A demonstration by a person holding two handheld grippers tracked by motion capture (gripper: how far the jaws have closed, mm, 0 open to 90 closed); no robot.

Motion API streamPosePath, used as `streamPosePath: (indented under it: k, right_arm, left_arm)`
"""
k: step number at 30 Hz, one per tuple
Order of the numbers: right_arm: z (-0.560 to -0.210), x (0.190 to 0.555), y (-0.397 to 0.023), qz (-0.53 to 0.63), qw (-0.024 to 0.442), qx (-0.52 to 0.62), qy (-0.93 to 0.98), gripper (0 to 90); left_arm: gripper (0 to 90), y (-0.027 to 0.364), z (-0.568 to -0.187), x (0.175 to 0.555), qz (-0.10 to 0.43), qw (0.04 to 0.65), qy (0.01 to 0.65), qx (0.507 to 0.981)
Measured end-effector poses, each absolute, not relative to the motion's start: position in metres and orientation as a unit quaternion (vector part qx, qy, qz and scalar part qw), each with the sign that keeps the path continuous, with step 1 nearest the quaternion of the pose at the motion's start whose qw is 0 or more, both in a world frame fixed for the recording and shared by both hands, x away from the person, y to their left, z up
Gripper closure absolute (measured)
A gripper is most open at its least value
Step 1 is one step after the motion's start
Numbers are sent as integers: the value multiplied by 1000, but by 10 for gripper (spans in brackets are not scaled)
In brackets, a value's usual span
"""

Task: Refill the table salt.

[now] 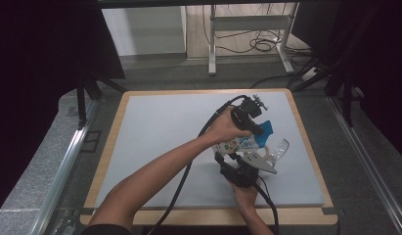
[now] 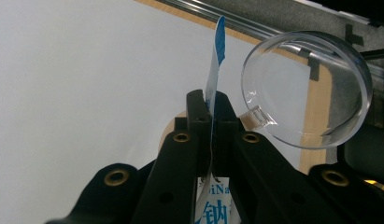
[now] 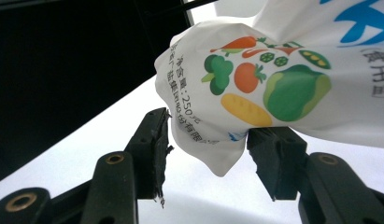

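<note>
Your left gripper (image 2: pixel 211 109) is clenched on the top edge of the bag (image 2: pixel 215 70): in the left gripper view the thin white-and-blue edge rises out from between the two black jaws, which meet flat against it. In the high view your left hand (image 1: pixel 228 128) reaches across to the right half of the table (image 1: pixel 154 127) and holds the bag (image 1: pixel 247 139) up off the surface, with its blue top toward the far right.

Your right gripper (image 3: pixel 206 140) sits just below the bag's lower end. In the right gripper view the jaws stand about half apart, and the bag's bottom corner (image 3: pixel 255 88), printed with vegetables, hangs between them. The right pad touches the bag's underside; the left pad stands just clear of it, so the jaws are not pressing on it. In the high view your right hand (image 1: pixel 245 188) is near the front edge of the table.

A clear cup (image 2: pixel 306 88) lies on its side just beside the bag, with its round mouth turned toward the left gripper's camera.
</note>
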State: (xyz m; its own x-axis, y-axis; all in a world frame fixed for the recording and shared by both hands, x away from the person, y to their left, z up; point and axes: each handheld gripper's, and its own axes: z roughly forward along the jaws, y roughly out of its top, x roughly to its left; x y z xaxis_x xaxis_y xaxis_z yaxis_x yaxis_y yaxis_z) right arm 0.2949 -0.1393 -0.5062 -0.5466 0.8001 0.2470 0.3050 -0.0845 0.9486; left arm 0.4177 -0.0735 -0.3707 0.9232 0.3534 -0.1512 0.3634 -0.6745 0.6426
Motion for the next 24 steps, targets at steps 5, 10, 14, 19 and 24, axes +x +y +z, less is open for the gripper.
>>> streamPosePath:
  k: [5,10,14,19,24]
  right_arm:
    - [-510,294,-141,591,214,431,647,484]
    - [-513,291,-143,581,222,433,653,475]
    - [-514,290,-145,571,226,434,659,464]
    - [-516,290,-149,556,225,440,668,431]
    - [-518,287,-149,544,235,428,682,397]
  left_arm:
    - [898,-64,-370,416,-12,369,197,908]
    - [898,-53,-370,415,-17,381,199,903]
    - [899,-45,-369,412,-23,392,201,898]
    - [899,-30,-369,406,-35,413,202,887]
    - [899,-15,-371,401,-43,428,203,879]
